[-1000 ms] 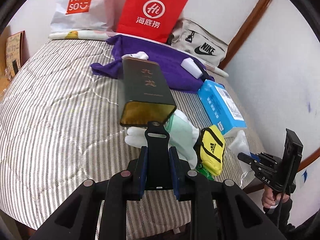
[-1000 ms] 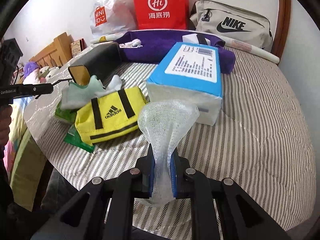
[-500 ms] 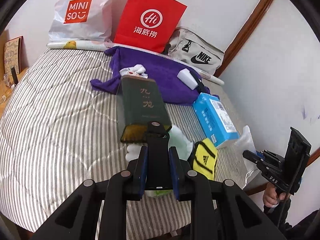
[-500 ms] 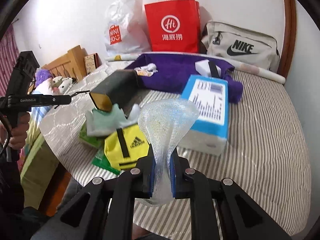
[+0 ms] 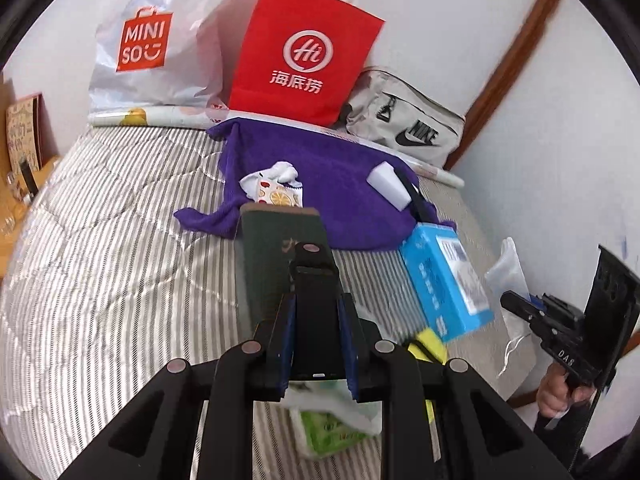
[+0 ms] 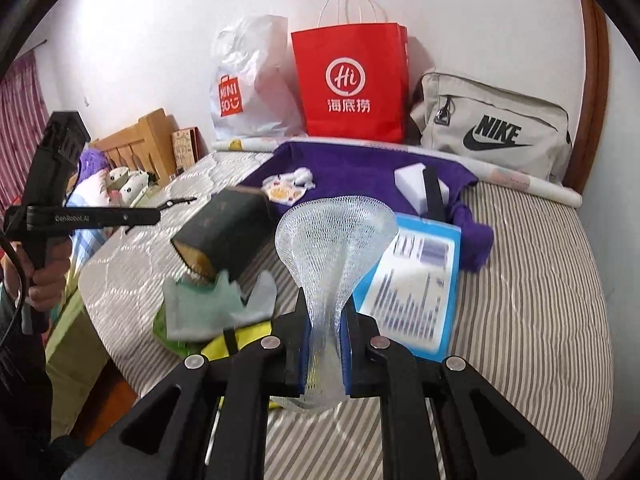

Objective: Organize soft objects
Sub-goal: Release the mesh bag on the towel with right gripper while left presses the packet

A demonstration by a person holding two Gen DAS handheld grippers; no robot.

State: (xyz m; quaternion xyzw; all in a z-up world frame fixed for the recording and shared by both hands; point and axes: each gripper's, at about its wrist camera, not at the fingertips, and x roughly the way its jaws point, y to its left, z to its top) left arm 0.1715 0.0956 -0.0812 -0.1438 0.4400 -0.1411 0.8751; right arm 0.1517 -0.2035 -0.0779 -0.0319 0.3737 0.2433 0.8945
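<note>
The right gripper (image 6: 325, 340) pinches a white foam net (image 6: 336, 240), held up above the striped bed (image 6: 540, 280) near the blue tissue pack (image 6: 416, 280). The left gripper (image 5: 316, 332) clamps a black strap (image 5: 314, 280) above the dark box (image 5: 272, 248).

Home bedroom, by the evidence: grey-and-white striped quilted bedspread (image 6: 540, 280) over a mattress, slatted wooden headboard (image 6: 136, 144) with what look like plush toys (image 6: 128, 182) beside it, striped maroon curtain (image 6: 18, 120) at left.
</note>
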